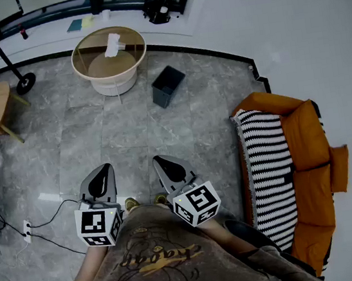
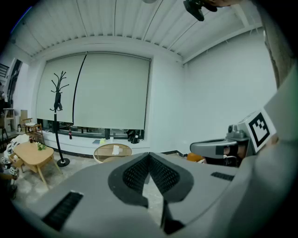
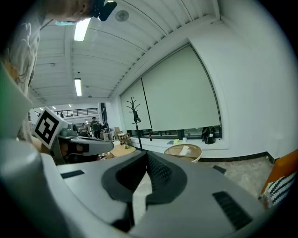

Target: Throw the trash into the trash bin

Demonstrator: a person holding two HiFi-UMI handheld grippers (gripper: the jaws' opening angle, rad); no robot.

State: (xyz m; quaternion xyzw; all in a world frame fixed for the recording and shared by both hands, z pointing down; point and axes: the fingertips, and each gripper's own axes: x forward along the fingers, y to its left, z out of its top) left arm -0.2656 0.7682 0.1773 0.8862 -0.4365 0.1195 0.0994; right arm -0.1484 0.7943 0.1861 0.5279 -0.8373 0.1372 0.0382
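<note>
Trash, a white scrap, lies on the round table at the head view's top centre, with the dark trash bin on the floor near its lower right. Our left tool and right tool sit low in frame, well apart from both. Left gripper view: tool pressed together, empty. Right gripper view: the same. We judge this the approach; next we must close in and spread one tool over the scrap

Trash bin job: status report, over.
Left claw shut, empty; right claw same. White paper lies on round table, bin beside it. Nothing in the way.
</note>
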